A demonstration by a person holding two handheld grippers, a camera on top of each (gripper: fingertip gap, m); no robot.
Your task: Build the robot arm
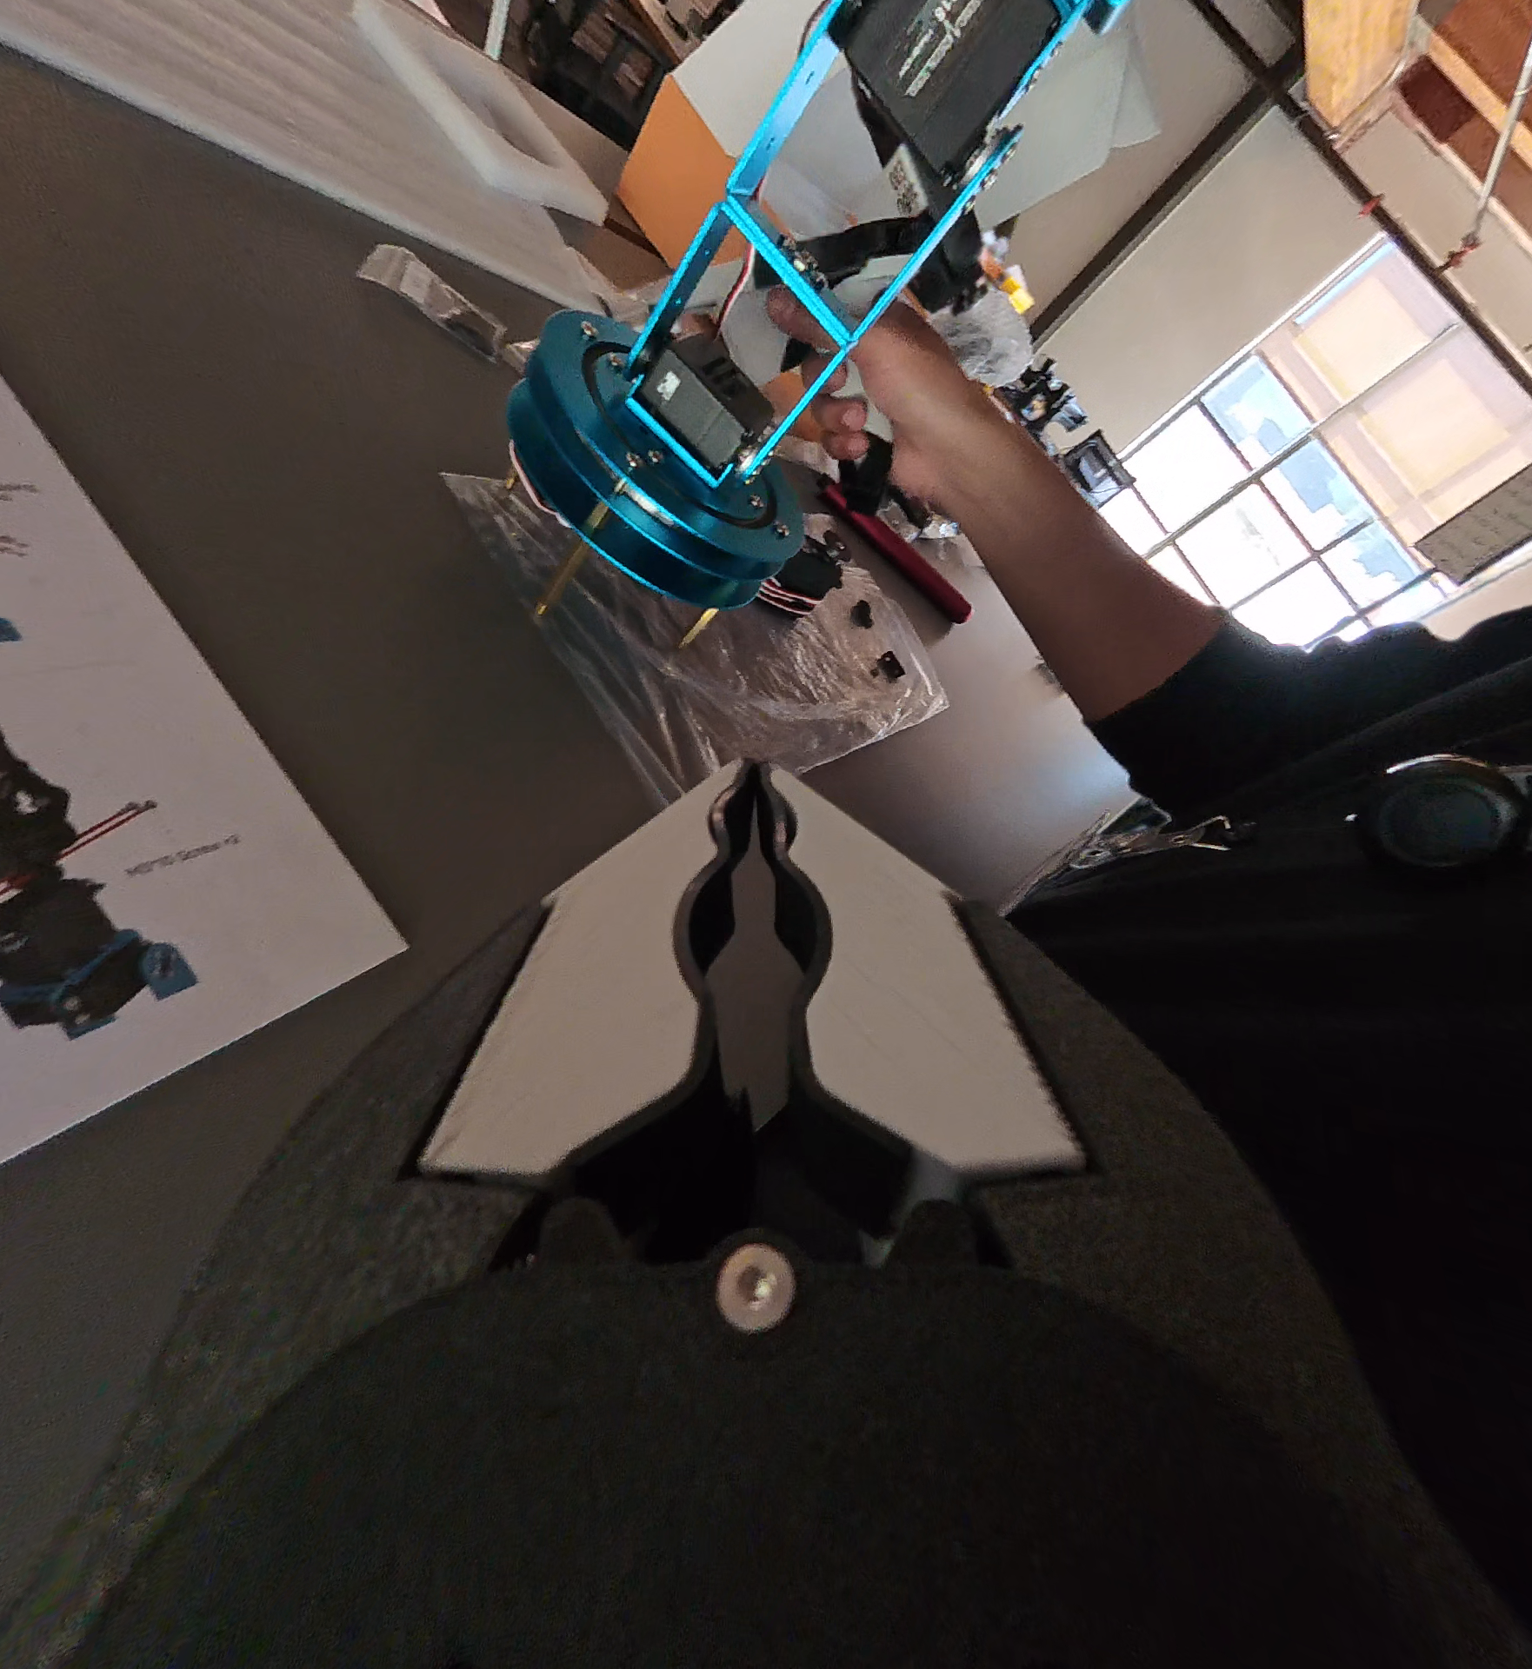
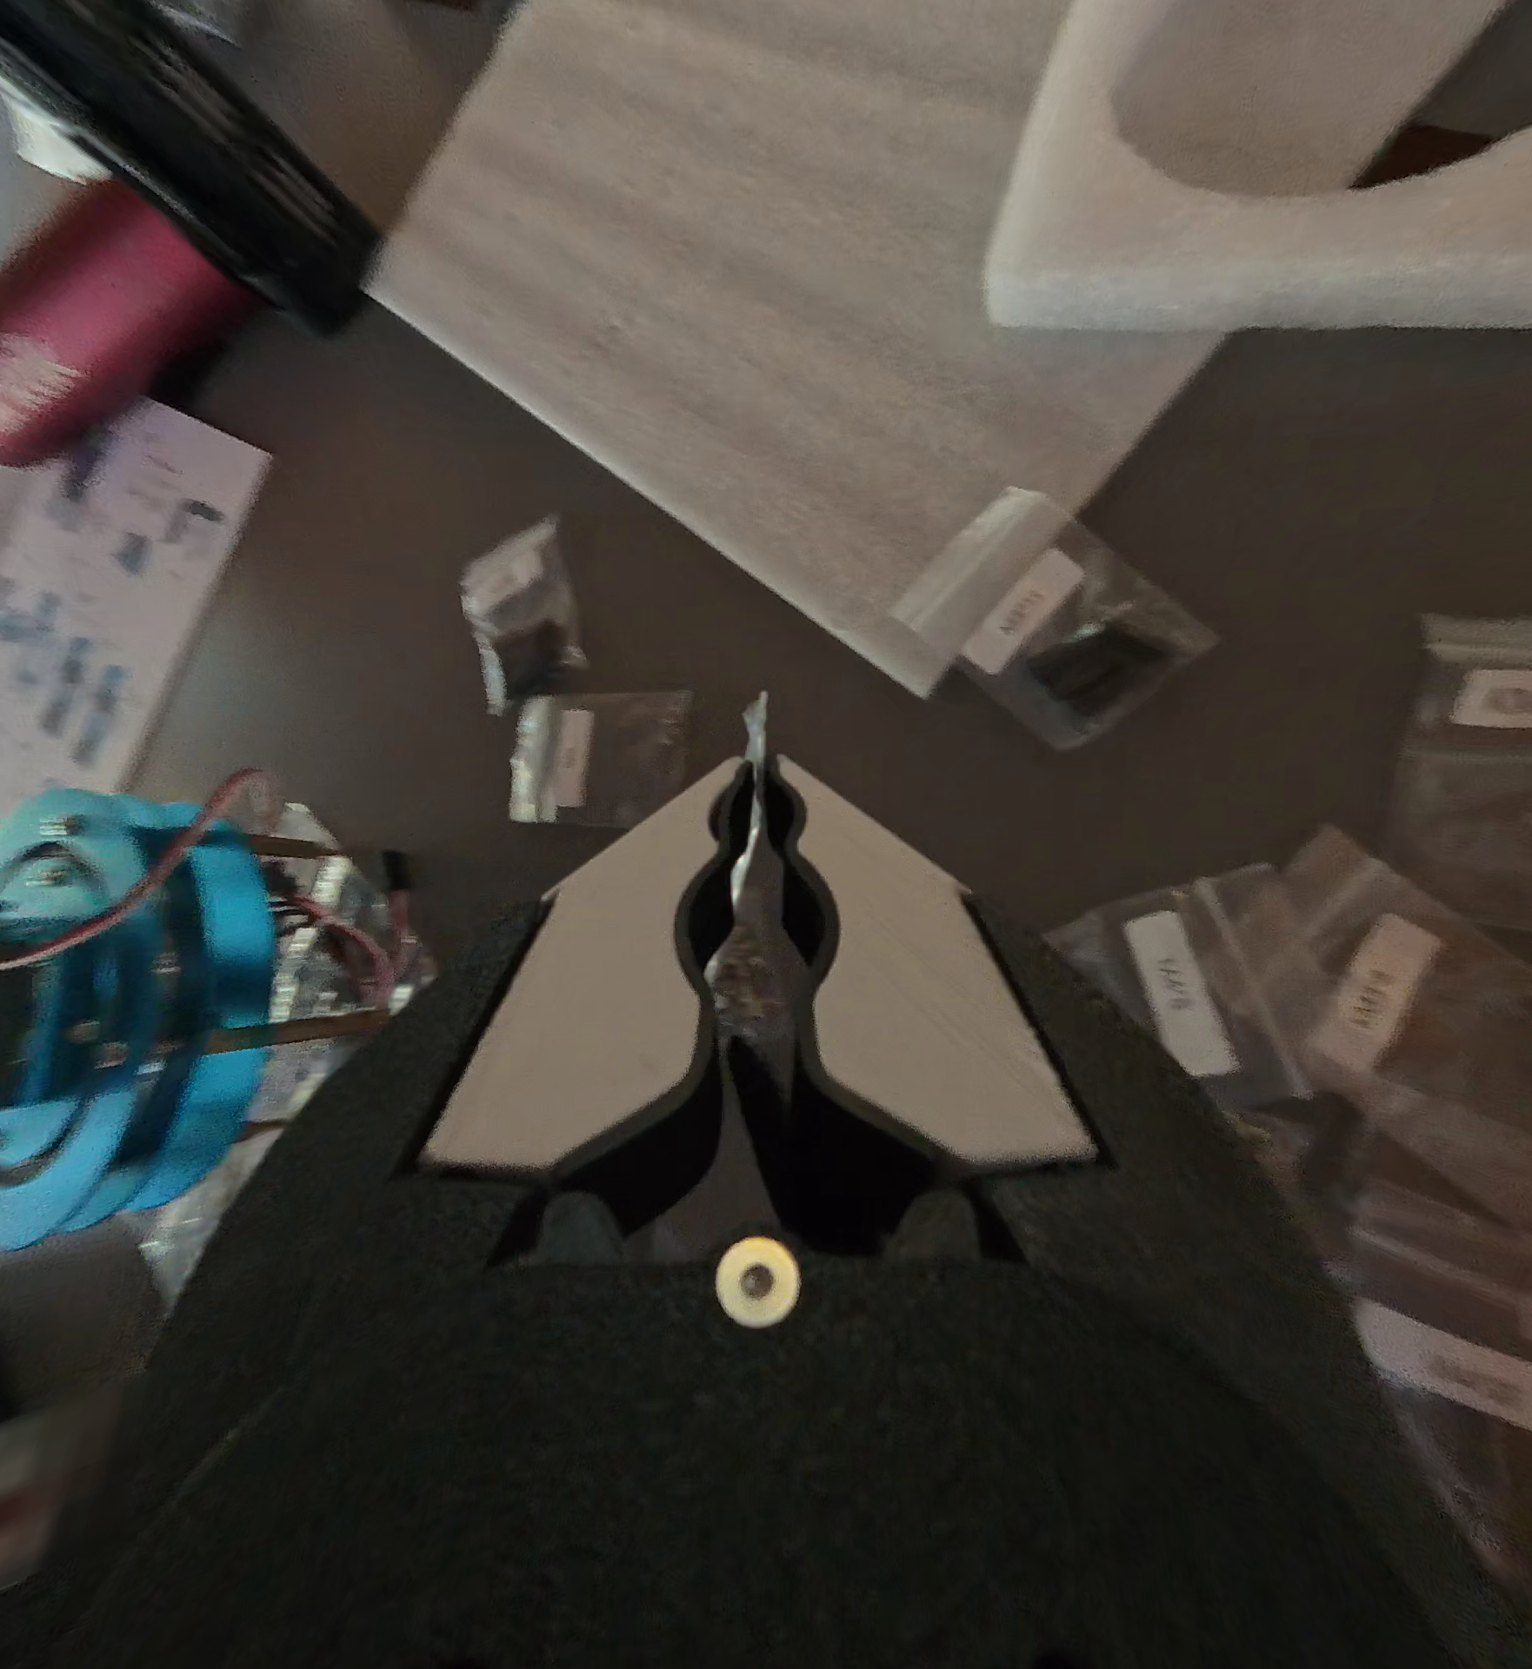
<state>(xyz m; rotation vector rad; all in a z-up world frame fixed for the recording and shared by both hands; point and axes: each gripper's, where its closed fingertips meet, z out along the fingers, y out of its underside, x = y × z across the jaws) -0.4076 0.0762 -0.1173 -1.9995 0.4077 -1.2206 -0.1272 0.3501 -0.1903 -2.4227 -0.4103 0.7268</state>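
My left gripper (image 1: pixel 753 778) is shut with nothing visible between its jaws, held above the dark table. Ahead of it stands a blue metal robot arm: a round blue base (image 1: pixel 654 506) on brass standoffs, a blue bracket (image 1: pixel 798 226) and a black servo (image 1: pixel 952 72) at the top. My right gripper (image 2: pixel 758 768) is shut on a thin clear plastic bag (image 2: pixel 755 903) whose twisted tip sticks out past the fingertips. The blue base also shows blurred at the left of the right wrist view (image 2: pixel 112 993).
A person's hand (image 1: pixel 916 406) and dark sleeve reach in behind the bracket. A printed instruction sheet (image 1: pixel 67 813) lies at left. A crumpled clear bag (image 1: pixel 744 686) and a red tube (image 1: pixel 898 551) lie by the base. Small parts bags (image 2: pixel 600 759) (image 2: pixel 1069 632), white foam (image 2: pixel 1196 181). Some 40 cm of space lies between my two pairs of fingers.
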